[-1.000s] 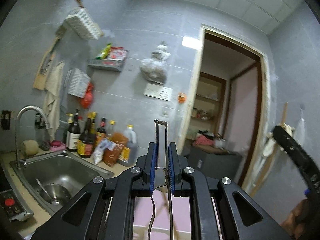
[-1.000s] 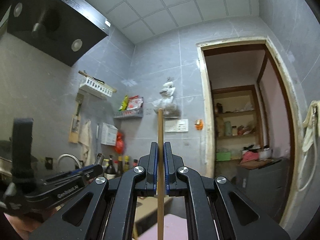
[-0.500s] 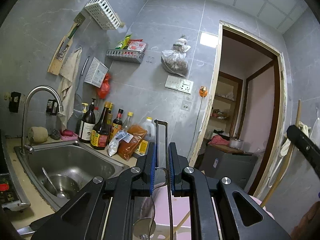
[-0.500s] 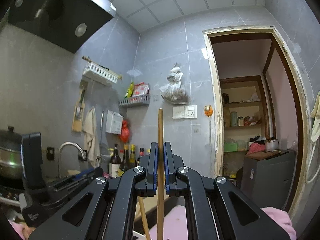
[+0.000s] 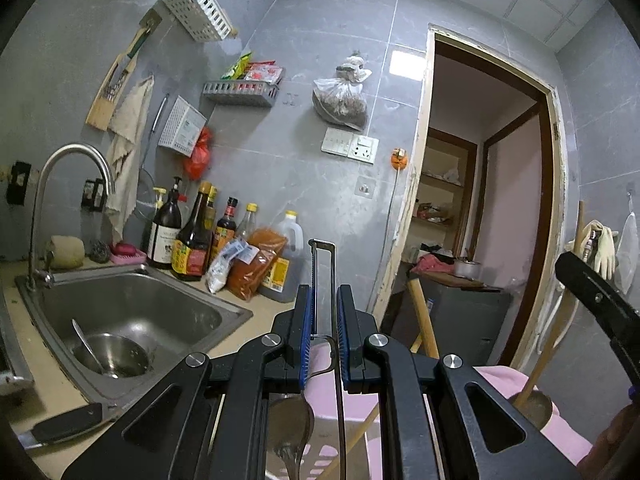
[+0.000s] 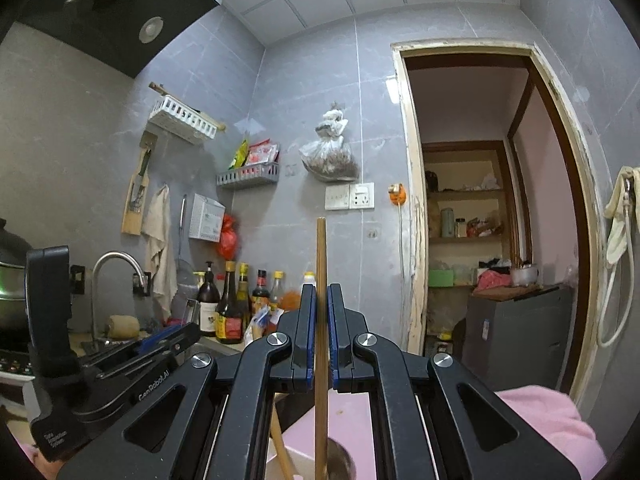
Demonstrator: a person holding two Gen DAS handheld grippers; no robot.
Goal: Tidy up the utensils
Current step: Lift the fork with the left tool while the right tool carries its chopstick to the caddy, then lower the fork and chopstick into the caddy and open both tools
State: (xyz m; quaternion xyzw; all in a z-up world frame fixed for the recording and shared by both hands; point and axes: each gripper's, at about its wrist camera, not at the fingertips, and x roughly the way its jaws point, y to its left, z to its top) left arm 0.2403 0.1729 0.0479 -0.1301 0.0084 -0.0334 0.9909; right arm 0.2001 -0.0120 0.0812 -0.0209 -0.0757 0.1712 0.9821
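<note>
Left gripper (image 5: 323, 312) clamped on the upright wire handle of a metal ladle (image 5: 290, 428).
Bowl hanging below the jaws over a pink basket (image 5: 360, 404). Steel sink (image 5: 132, 312) at left, holding a steel bowl (image 5: 110, 354) with a spoon; sauce bottles (image 5: 196, 236) lined behind. Wooden ladle (image 5: 532, 392) at right.

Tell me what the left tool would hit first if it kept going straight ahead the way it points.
Probably the grey tiled wall beside the doorway. The left tool, gripping a wire-handled utensil, points there, with nothing visibly nearer, though depth is uncertain.
</note>
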